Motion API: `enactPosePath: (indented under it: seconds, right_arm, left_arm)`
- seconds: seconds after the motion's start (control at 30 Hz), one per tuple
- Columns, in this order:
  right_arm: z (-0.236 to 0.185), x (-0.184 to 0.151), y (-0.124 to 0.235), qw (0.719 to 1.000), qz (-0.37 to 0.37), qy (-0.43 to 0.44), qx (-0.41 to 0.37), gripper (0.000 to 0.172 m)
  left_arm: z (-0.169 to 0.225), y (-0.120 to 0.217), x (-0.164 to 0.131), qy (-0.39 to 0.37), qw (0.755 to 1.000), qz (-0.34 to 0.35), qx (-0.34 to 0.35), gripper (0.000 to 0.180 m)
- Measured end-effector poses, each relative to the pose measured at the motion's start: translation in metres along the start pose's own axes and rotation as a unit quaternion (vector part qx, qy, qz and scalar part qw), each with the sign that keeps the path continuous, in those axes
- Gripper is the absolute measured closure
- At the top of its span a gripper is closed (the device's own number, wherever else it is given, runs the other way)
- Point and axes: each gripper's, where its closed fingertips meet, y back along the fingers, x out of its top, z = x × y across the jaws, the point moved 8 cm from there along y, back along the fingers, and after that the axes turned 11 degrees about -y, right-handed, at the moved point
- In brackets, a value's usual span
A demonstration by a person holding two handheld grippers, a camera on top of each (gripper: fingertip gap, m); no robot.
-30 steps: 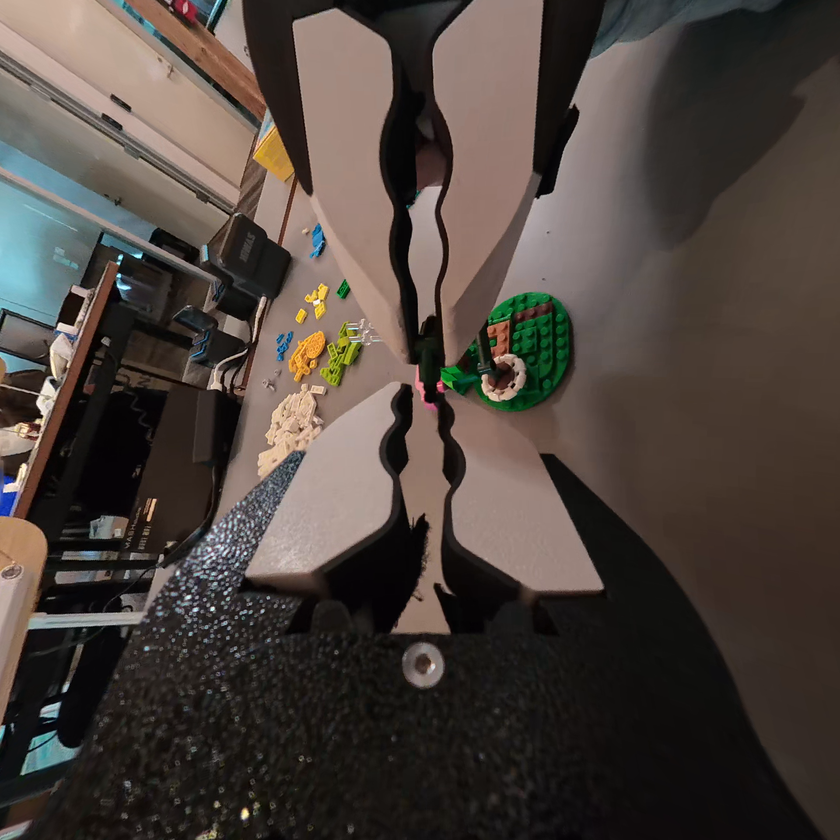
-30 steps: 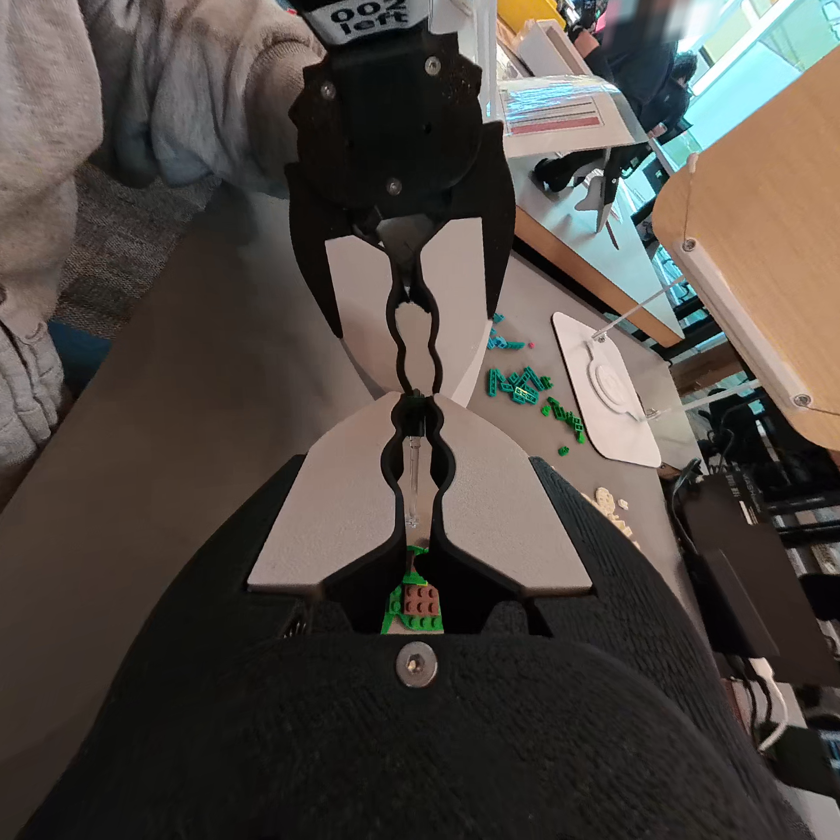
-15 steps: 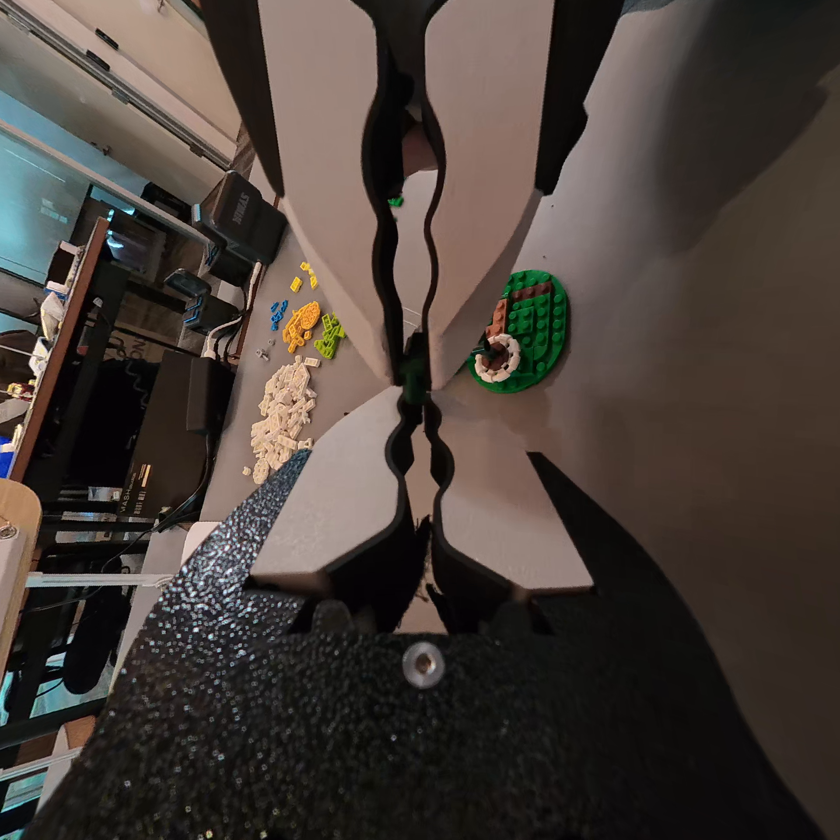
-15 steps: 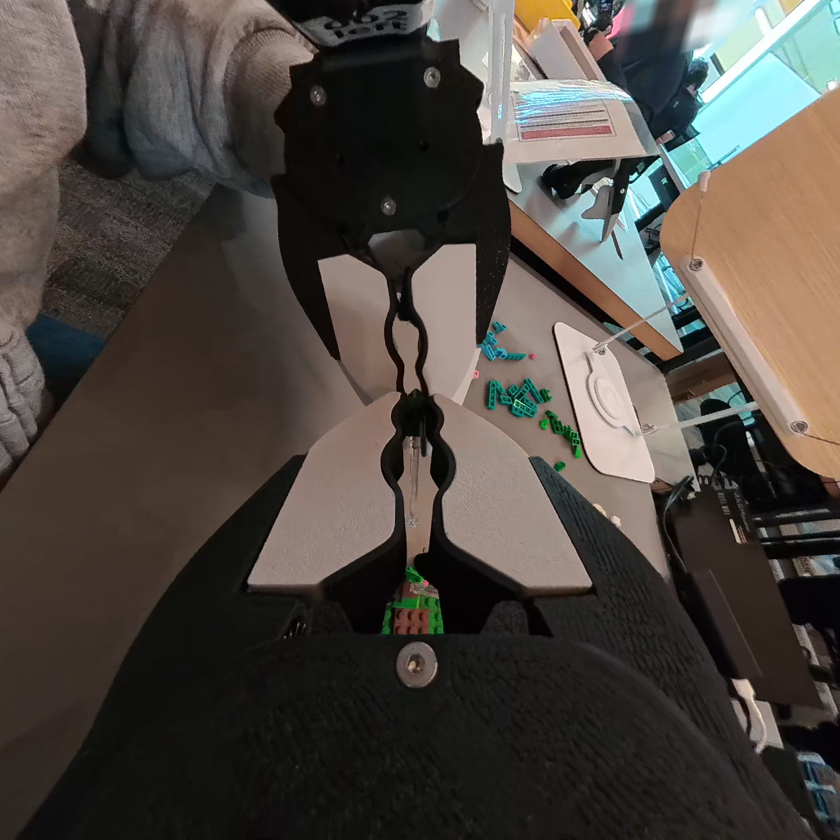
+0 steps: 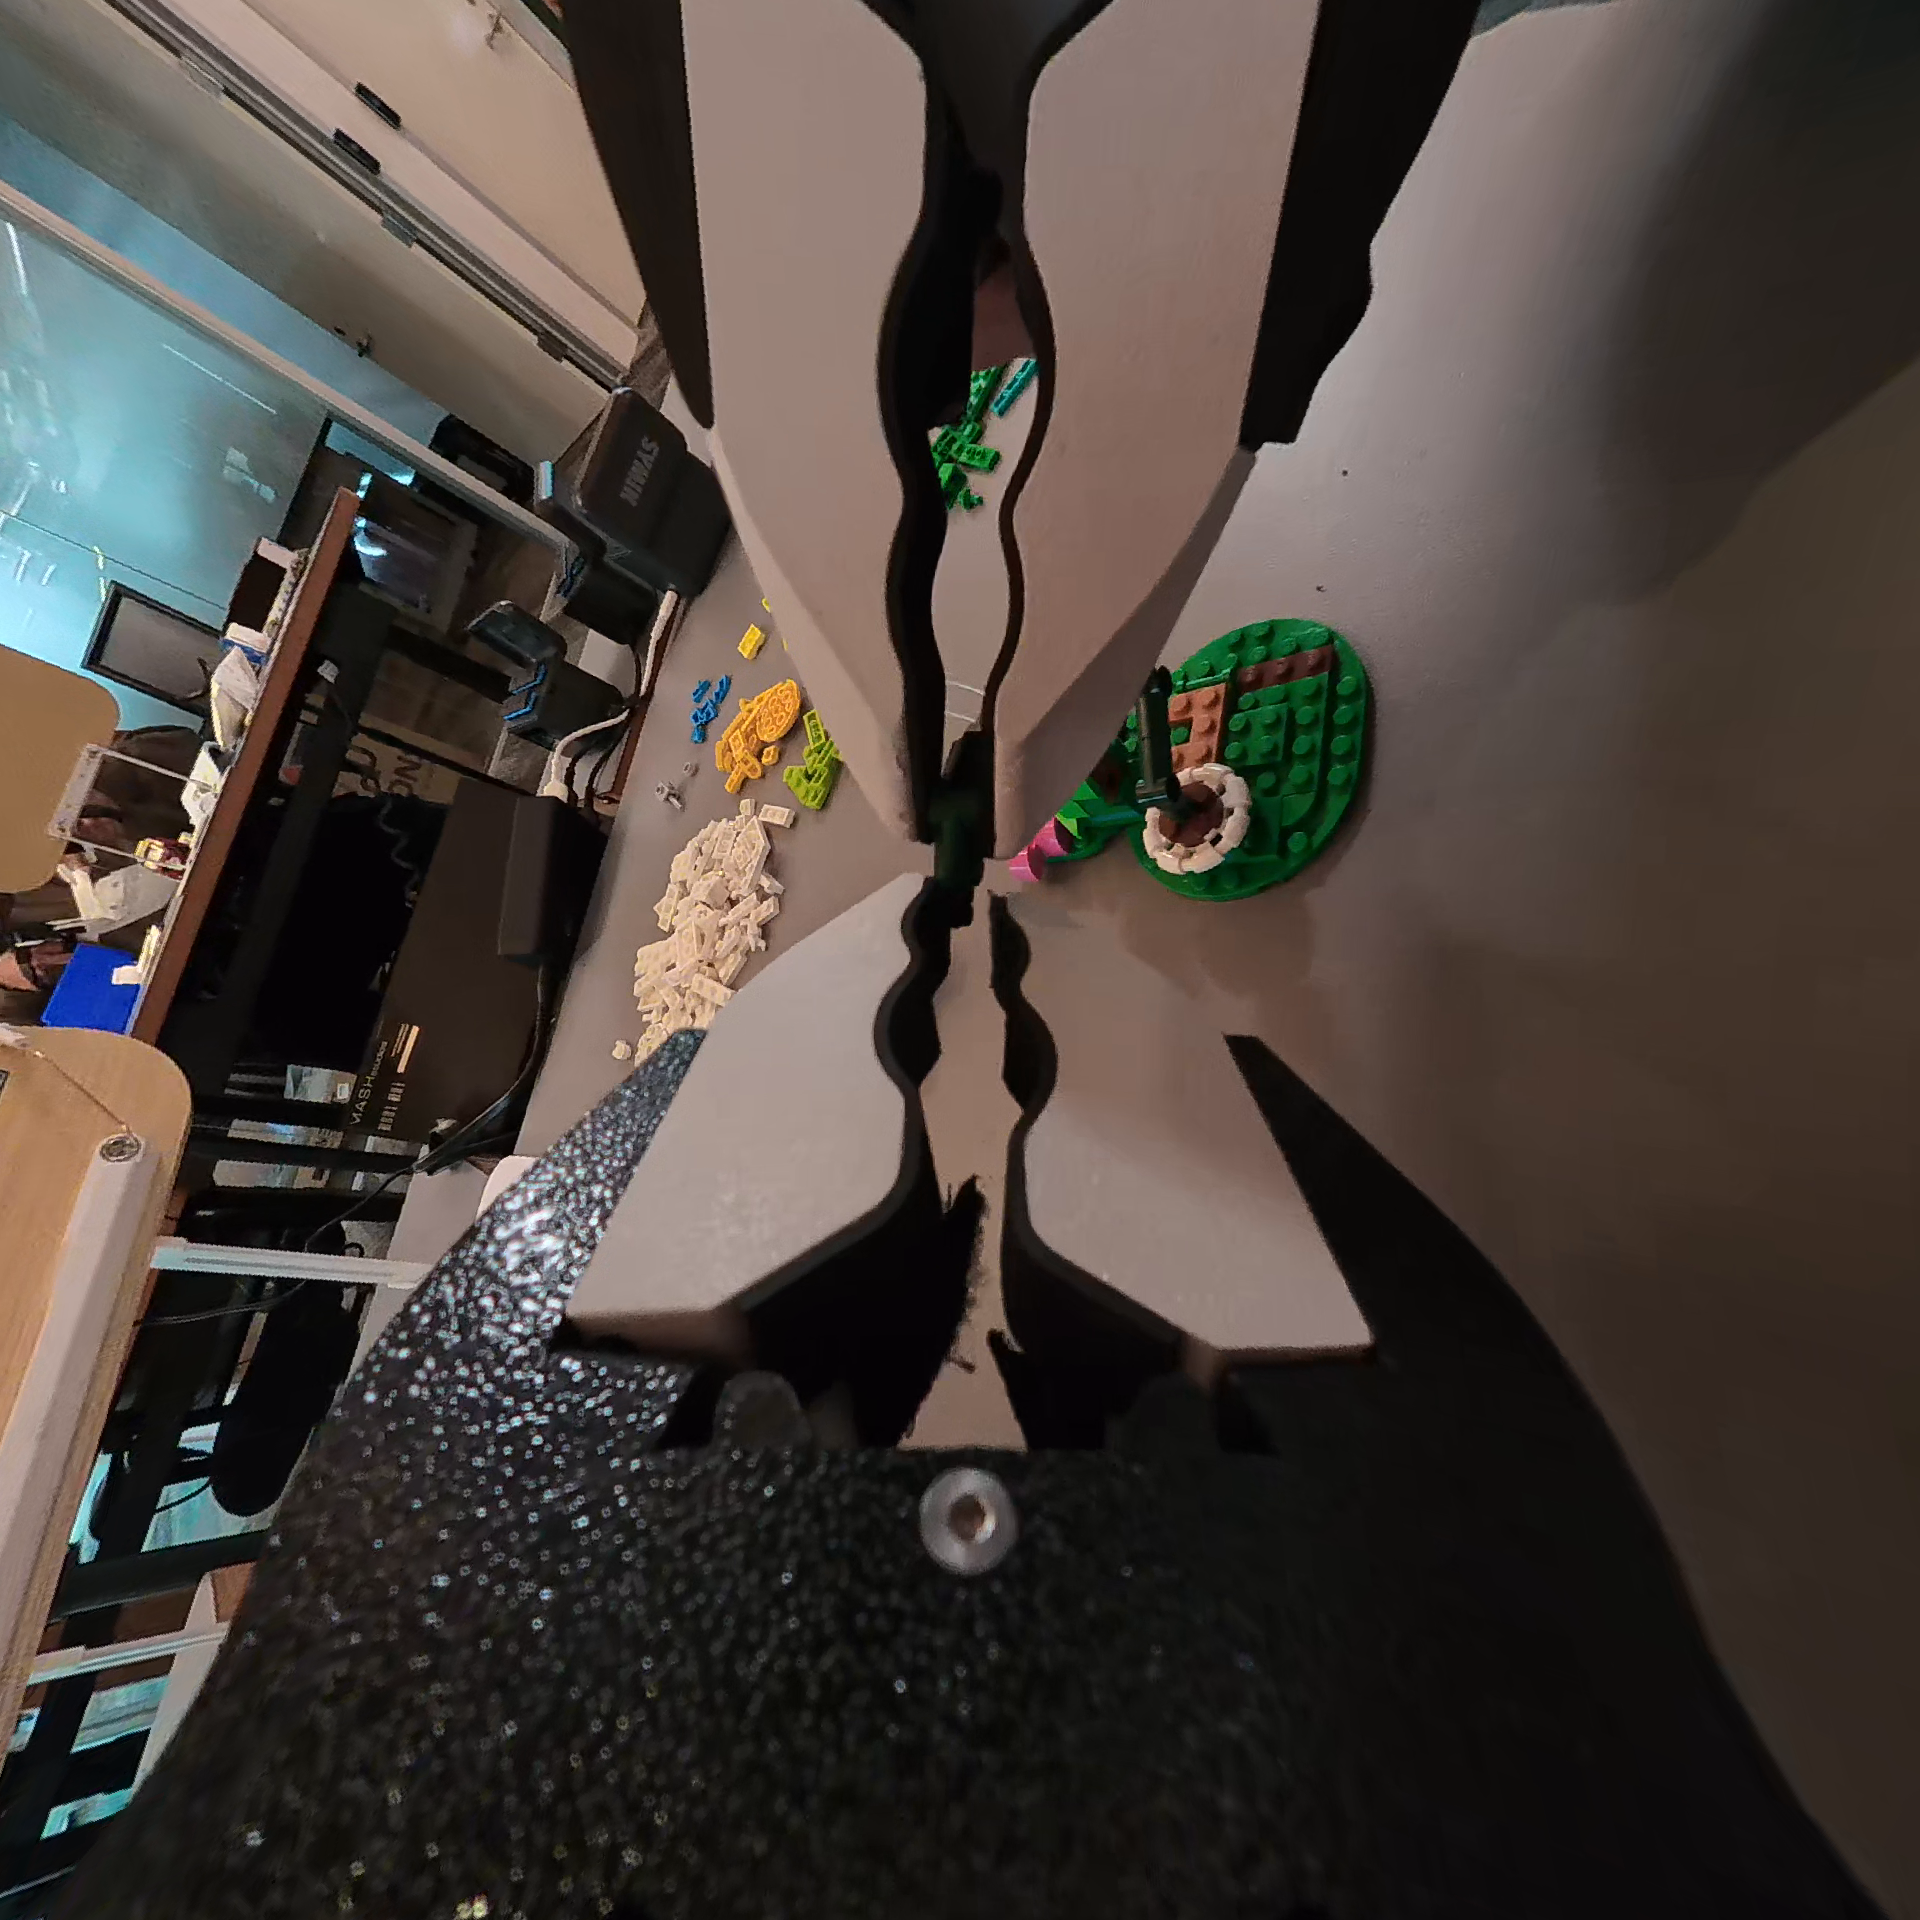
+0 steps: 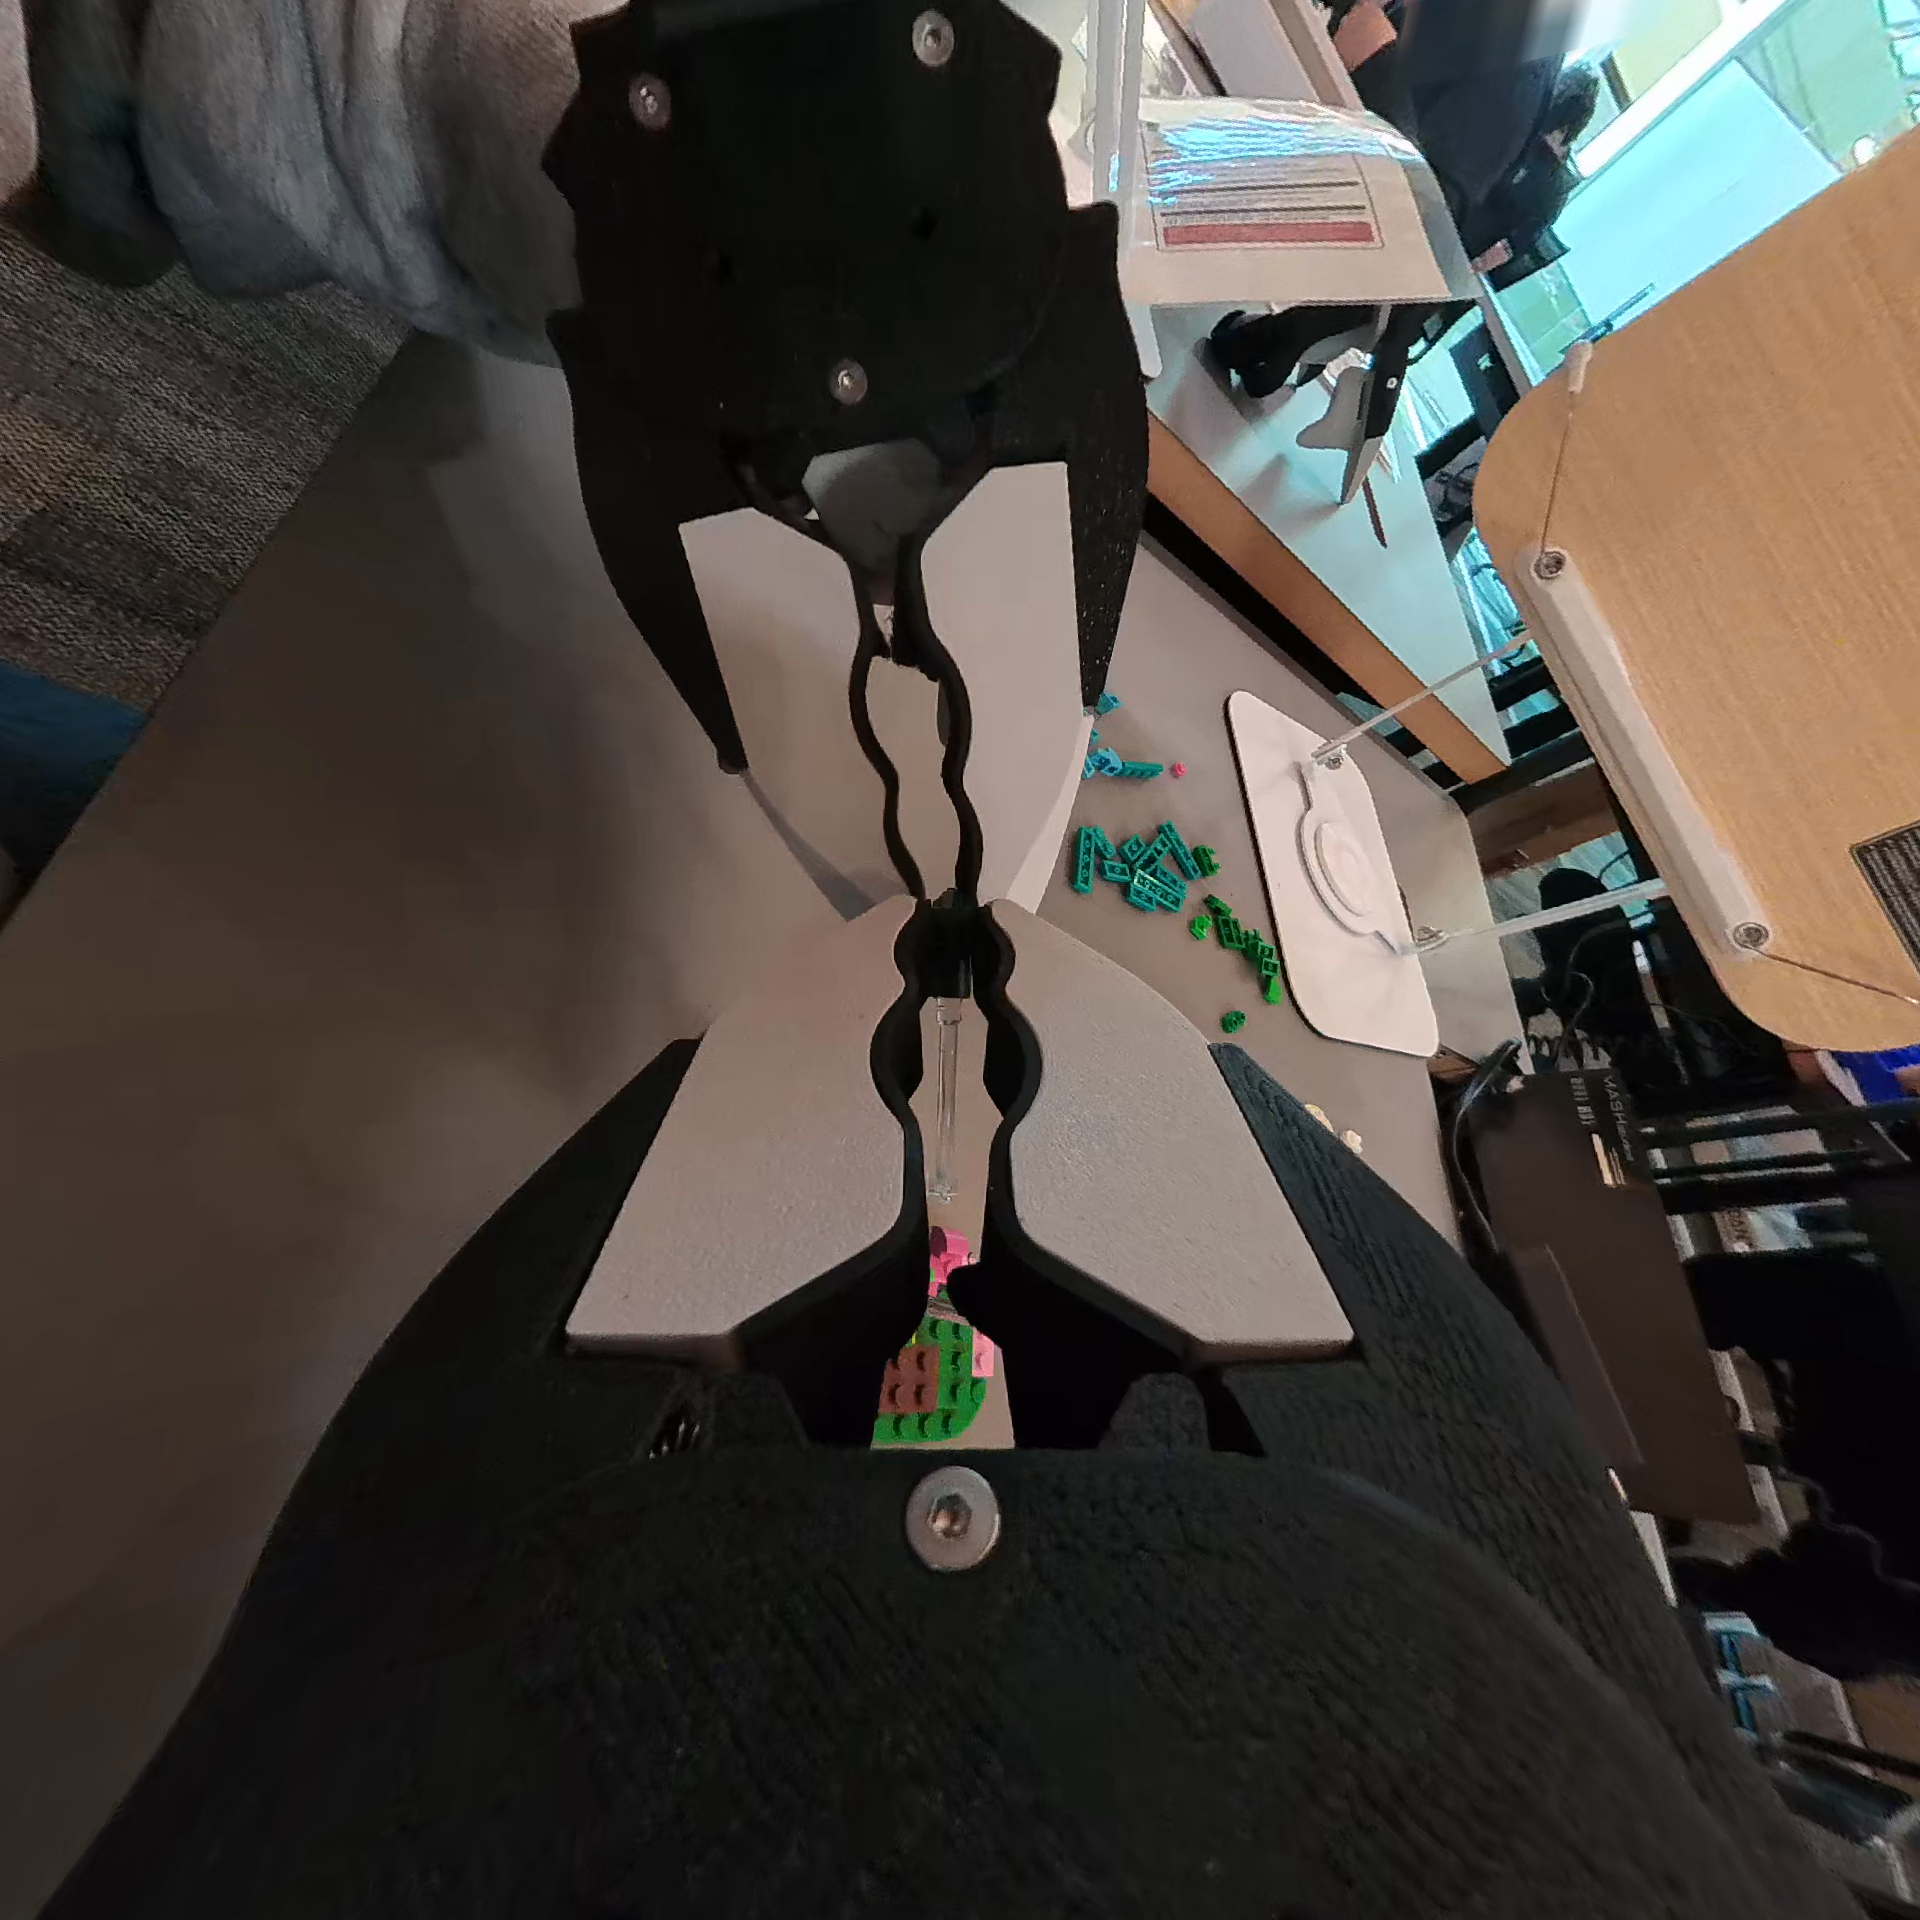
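While your two grippers meet tip to tip, the right gripper [image 6: 943, 930] pinches a clear rod with a dark green piece [image 6: 948, 935] on its end; the left gripper [image 5: 956, 894] closes on that piece. At 3 o'clock lies the round green plate [image 5: 1288, 769], partly built; loose bricks [image 5: 707, 914] wait at 9.

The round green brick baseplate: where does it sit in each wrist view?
Left wrist view: round green baseplate lies on the grey table, right of centre, just right of the meeting fingertips.
Right wrist view: only a sliver shows low down, between this gripper's own fingers.
Shared landmark: the pile of green bricks.
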Motion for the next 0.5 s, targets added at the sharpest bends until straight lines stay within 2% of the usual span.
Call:
enactPosePath:
  seconds: [0.03,0.27,0.3,0.37,0.4,0.5]
  right_arm:
    - [-0.0003,0.0,-0.0001,1.0,-0.001,0.001,0.001,0.166]
    - [0.0001,0.0003,-0.0001,1.0,-0.002,0.001,-0.002,0.165]
    - [0.0002,0.001,0.0003,1.0,0.0,0.0,-0.004,0.166]
    - [-0.0003,0.0013,-0.0002,1.0,-0.005,0.004,-0.005,0.165]
    - [-0.0004,0.001,-0.0009,1.0,-0.01,0.007,-0.006,0.165]
    - [-0.0005,0.001,-0.001,1.0,-0.013,0.01,-0.009,0.166]
  left_arm:
    - [0.0,-0.0001,-0.0001,-0.002,1.0,0.001,0.0,0.175]
    - [-0.0003,-0.0001,0.0,-0.026,1.0,-0.005,0.017,0.176]
    - [-0.0005,0.001,0.0001,-0.024,0.999,-0.005,0.021,0.172]
    - [0.0007,0.0014,0.0,-0.039,0.999,-0.013,0.031,0.173]
    - [0.0017,0.0008,-0.0005,-0.045,0.998,-0.019,0.038,0.18]
    - [0.0018,0.002,-0.0012,-0.044,0.998,-0.017,0.047,0.178]
